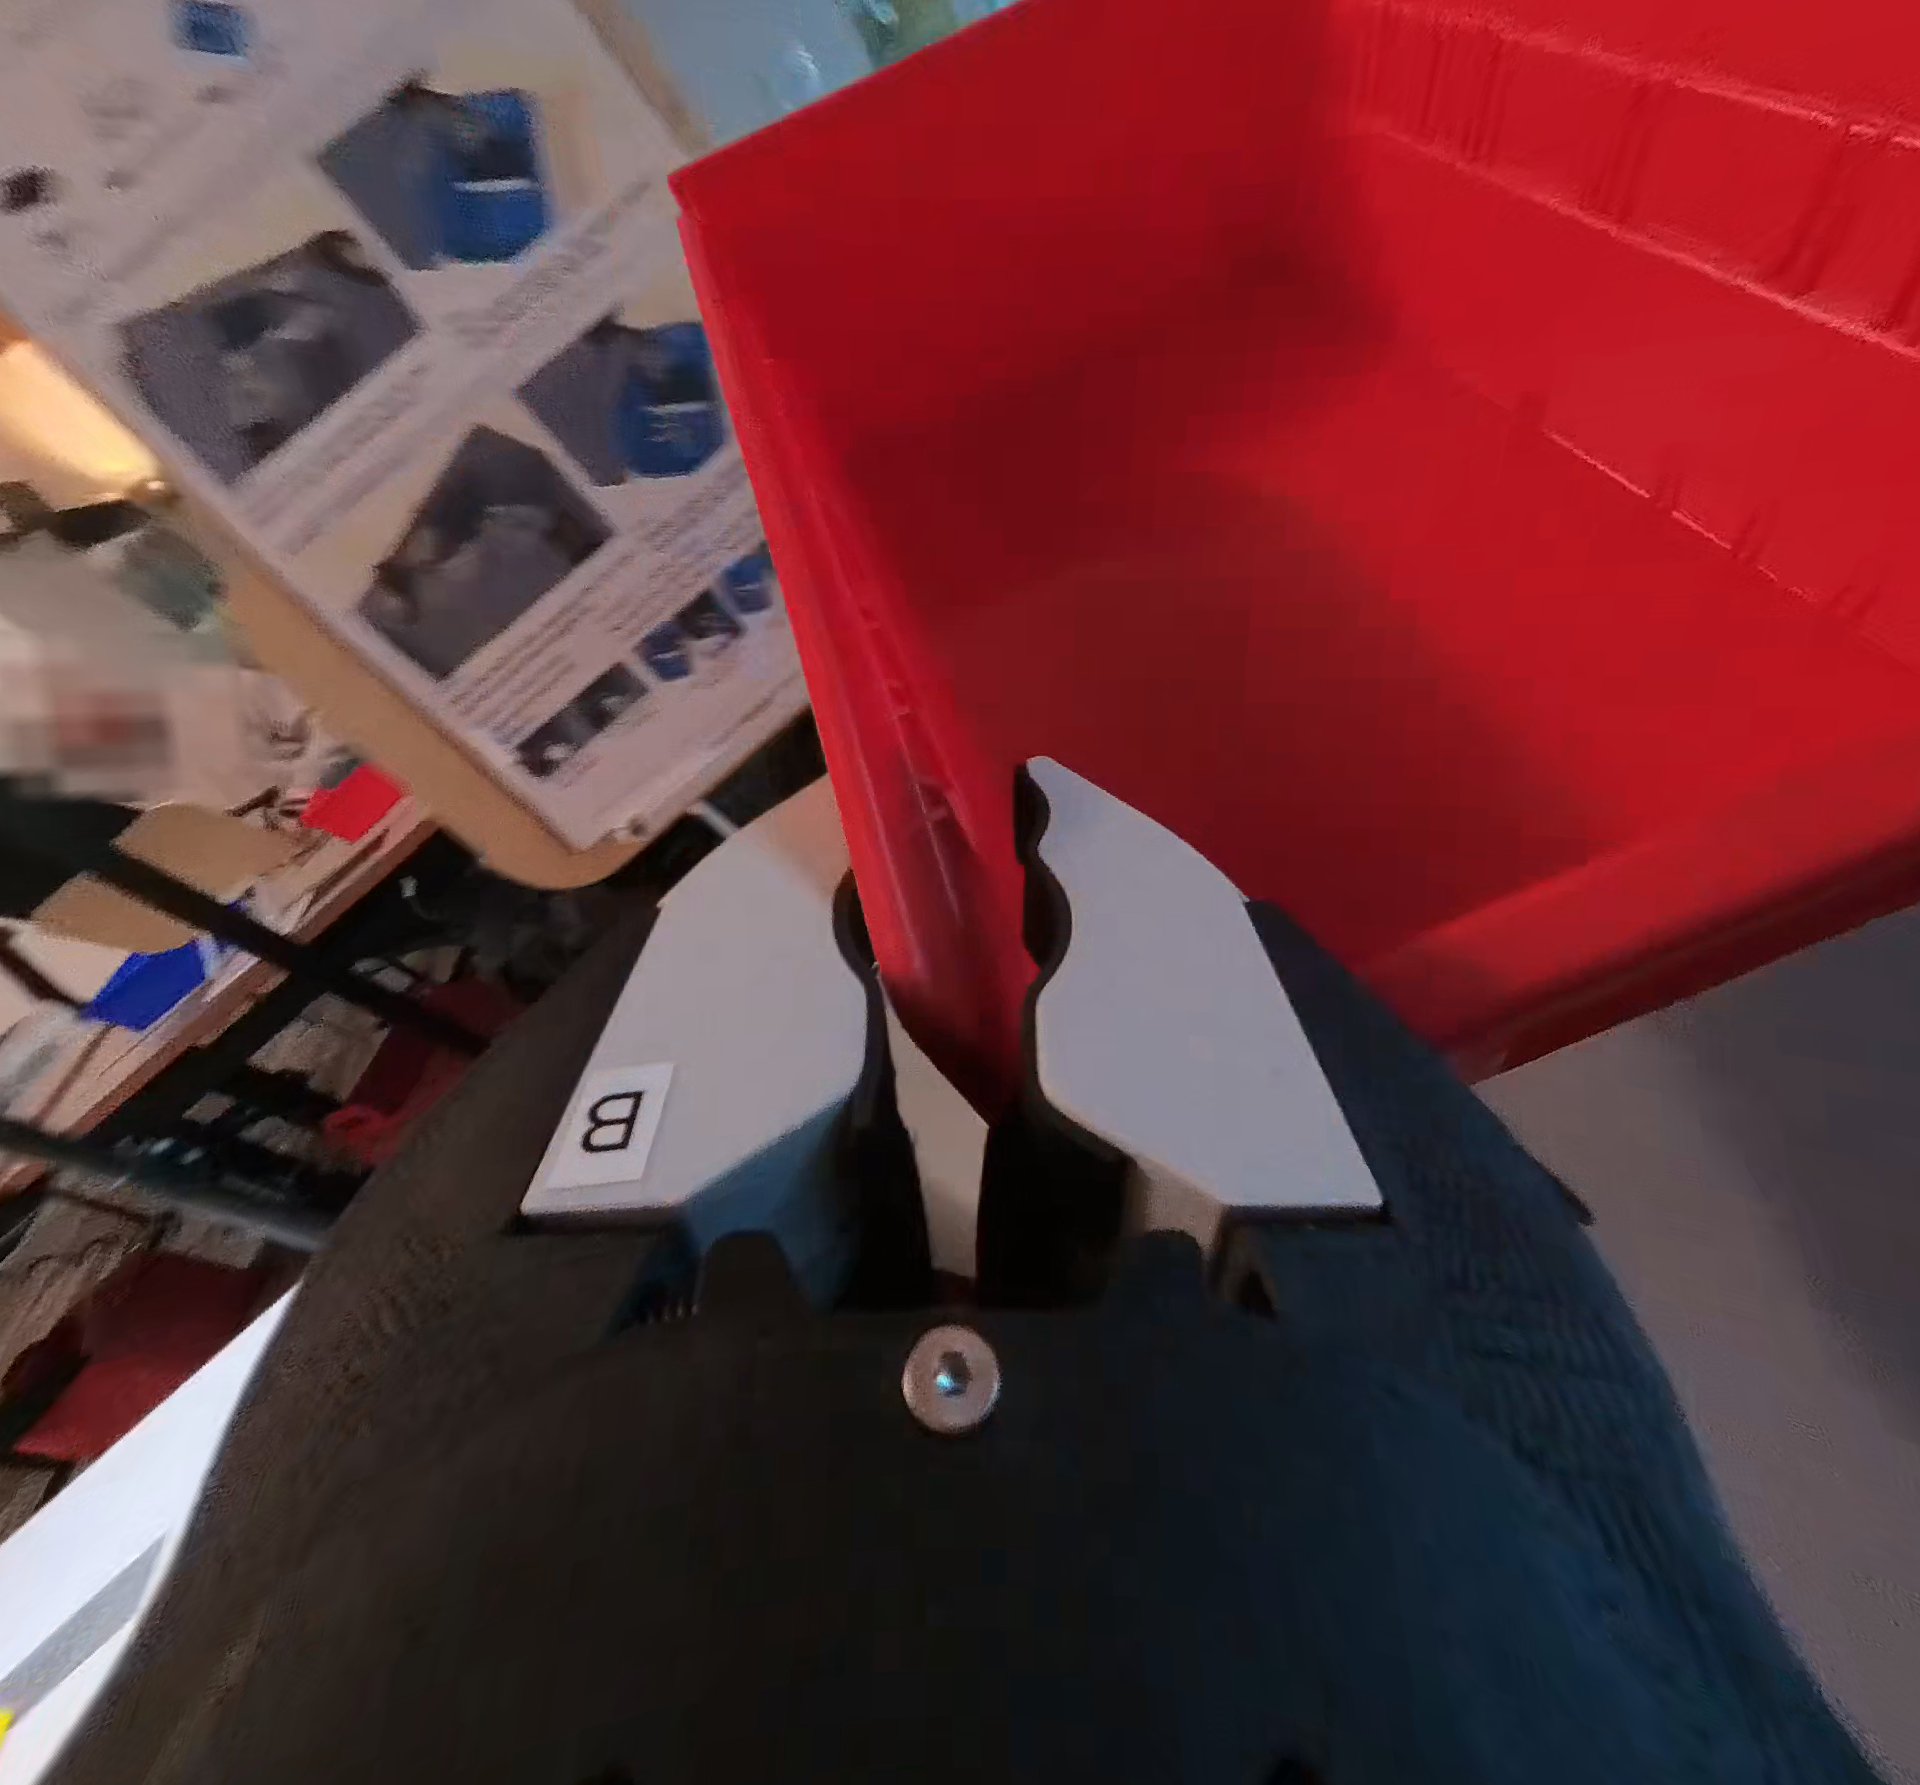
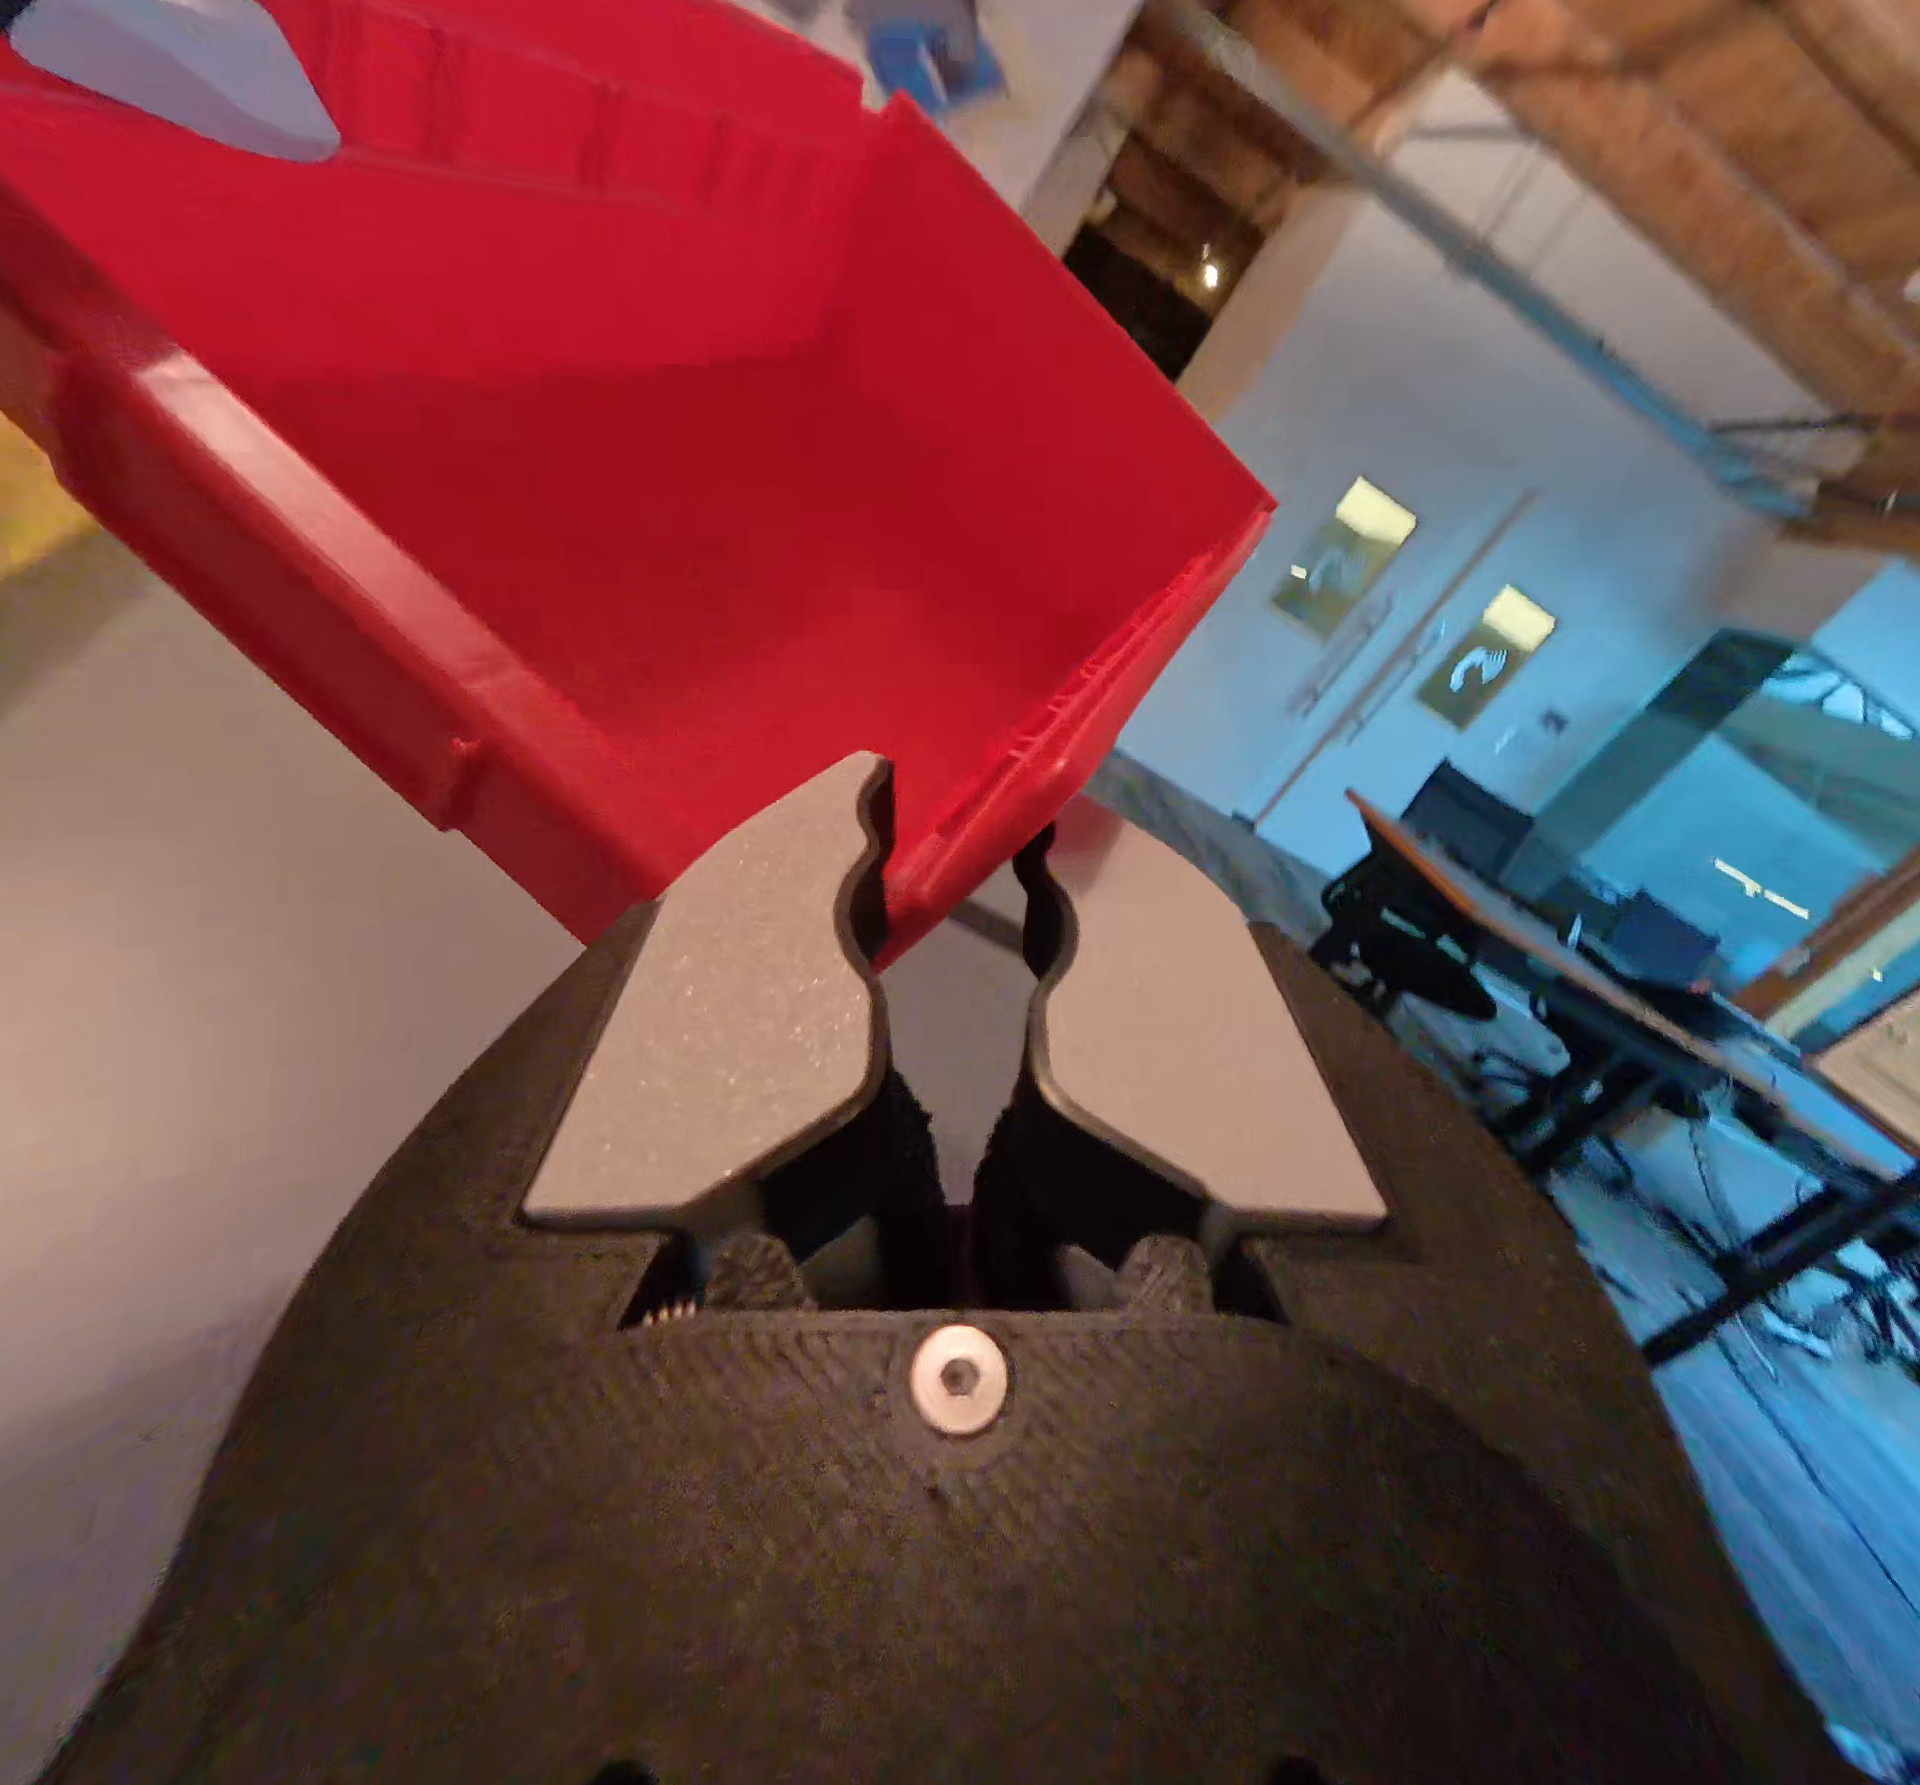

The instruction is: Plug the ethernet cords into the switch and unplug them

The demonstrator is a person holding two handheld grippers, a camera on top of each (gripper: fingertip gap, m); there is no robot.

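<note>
No ethernet cord or switch shows in either view. An empty red plastic bin fills both views and hangs tilted above a grey surface. My left gripper is shut on one side wall of the bin, one finger inside and one outside. My right gripper is shut on the opposite wall's rim of the red bin. A grey finger of the left gripper shows at the top left of the right wrist view, inside the bin.
A grey tabletop lies under the bin and also shows in the right wrist view. A white poster board with photos stands to the left. Black-legged tables stand far off on the right.
</note>
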